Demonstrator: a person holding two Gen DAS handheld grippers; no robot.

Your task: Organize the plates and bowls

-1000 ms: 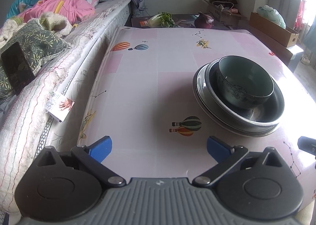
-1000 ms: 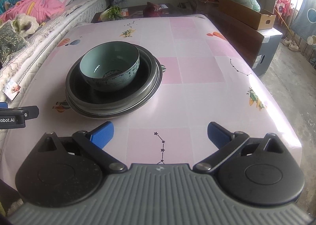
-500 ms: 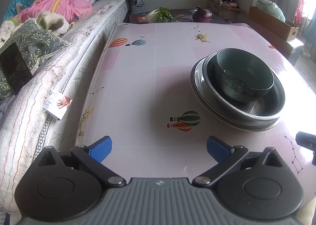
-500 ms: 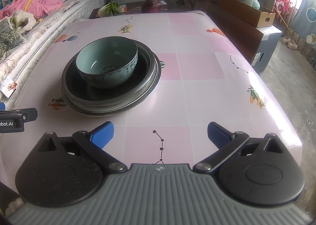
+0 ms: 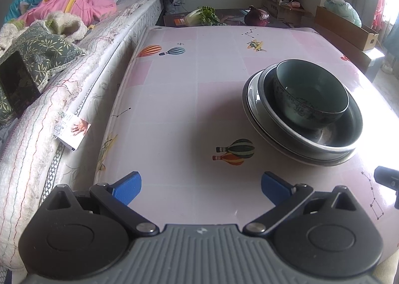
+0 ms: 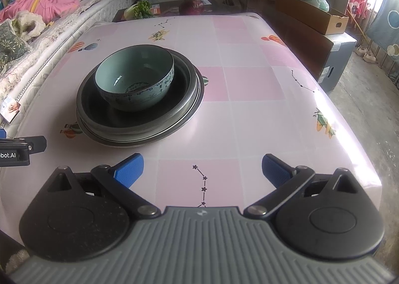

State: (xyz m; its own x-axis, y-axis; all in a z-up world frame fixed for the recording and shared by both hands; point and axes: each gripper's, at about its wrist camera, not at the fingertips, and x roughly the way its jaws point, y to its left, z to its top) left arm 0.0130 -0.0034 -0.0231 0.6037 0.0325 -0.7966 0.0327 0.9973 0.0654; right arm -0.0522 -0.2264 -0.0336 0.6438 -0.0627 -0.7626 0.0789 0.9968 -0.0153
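A pale green ceramic bowl (image 6: 134,81), glazed smooth and ringed with dark printed characters on its outer wall, is seen upright inside a dark, shallow metal basin (image 6: 185,84). The basin is nested on a wider metal plate (image 6: 159,135), of which only the thin, shiny rim is shown. All three are round, with mouths turned upward, so no long axis can be given.

The stack is set ahead and to the left of the right claw (image 6: 202,171), and ahead and to the right of the left claw (image 5: 200,185). Both claws are held wide open with nothing between their blue pads (image 6: 129,168), and both are kept well apart from the stack, above the near edge of the desk (image 6: 249,84).

The desk is covered with a glossy pink and white chequered cloth printed with balloons, insects and star lines. To the left of both claws a quilted mattress (image 5: 82,69) is pressed against the desk, with bright bedding (image 5: 72,2) piled on it. Beyond the far edge, leafy greens (image 5: 203,15) and a purple onion (image 5: 256,15) are laid on a low dark surface; to the right a cardboard box (image 6: 311,15) is seen.
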